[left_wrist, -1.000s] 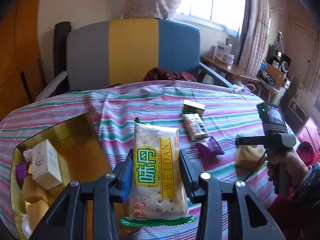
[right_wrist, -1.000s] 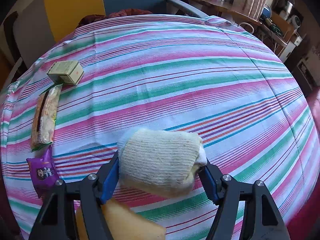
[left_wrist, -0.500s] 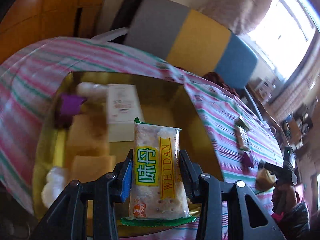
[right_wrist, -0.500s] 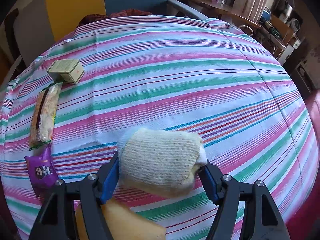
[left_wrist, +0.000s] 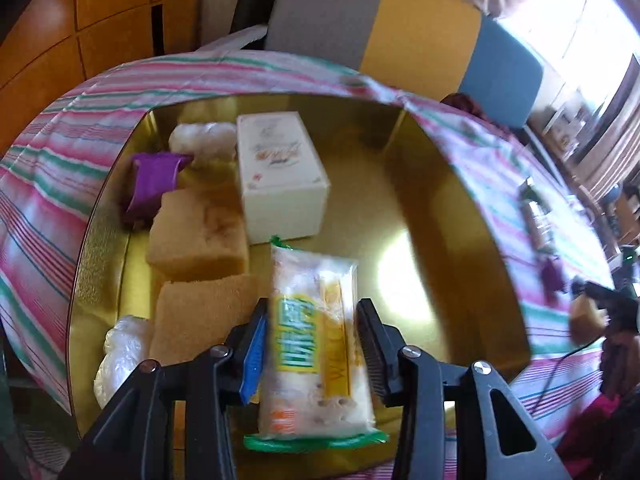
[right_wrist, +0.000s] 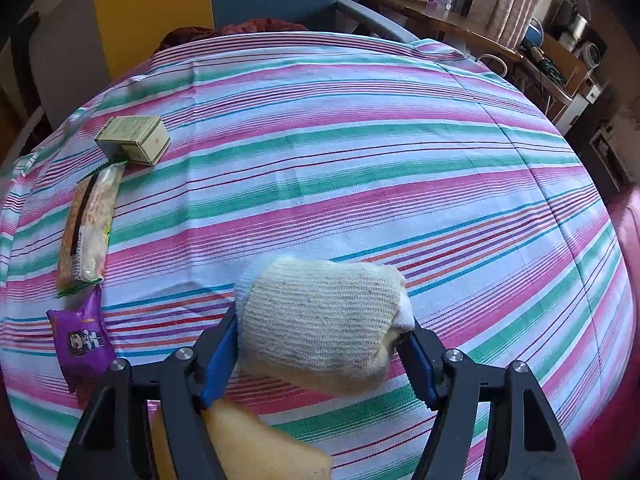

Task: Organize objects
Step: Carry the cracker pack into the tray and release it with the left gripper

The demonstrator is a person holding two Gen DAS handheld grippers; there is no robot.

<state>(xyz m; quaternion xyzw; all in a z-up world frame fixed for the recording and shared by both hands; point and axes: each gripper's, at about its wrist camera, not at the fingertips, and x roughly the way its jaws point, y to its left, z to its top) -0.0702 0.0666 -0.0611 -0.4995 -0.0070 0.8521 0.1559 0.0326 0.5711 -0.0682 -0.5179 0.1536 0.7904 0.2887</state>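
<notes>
**Cracker packet over gold tin, knit bundle waiting**

Cracker packet (left_wrist: 316, 344), clear wrapper with yellow-green label and green crimped ends: clamped lengthwise in the jaws of the left gripper (left_wrist: 310, 350), hanging over the near half of the gold tin (left_wrist: 448, 184).

Placement advice: bare gold floor lies right of the packet and ahead of it up to the white box; judged the best spot. Lower until the bottom crimp rests on the floor, lay the packet flat, then part the jaws; a release from height risks it landing on the sponges.

Tin contents, near to far:
- clear plastic bundle (left_wrist: 120, 352), near-left corner
- two tan sponge blocks (left_wrist: 200, 232), along the left wall
- purple pouch (left_wrist: 154, 178), against the left wall
- white box (left_wrist: 280, 176), centre
- second whitish bundle (left_wrist: 202, 140), far-left corner

Cream knit bundle (right_wrist: 320, 320): clamped across its width in the jaws of the right gripper (right_wrist: 322, 344), held above the tabletop (right_wrist: 360, 160). A tan sponge (right_wrist: 256, 444) sits beneath that gripper.

Loose items on the tabletop, left of the right gripper, near to far: purple snack packet (right_wrist: 80, 344), long snack bar (right_wrist: 86, 228), small olive carton (right_wrist: 134, 140).

Surface: tabletop under a cloth striped pink, green and white.

Room: chair (left_wrist: 400, 40) in grey, yellow and blue panels behind the tabletop; wood panelling at left; bright curtained window and cluttered side furniture at right.
</notes>
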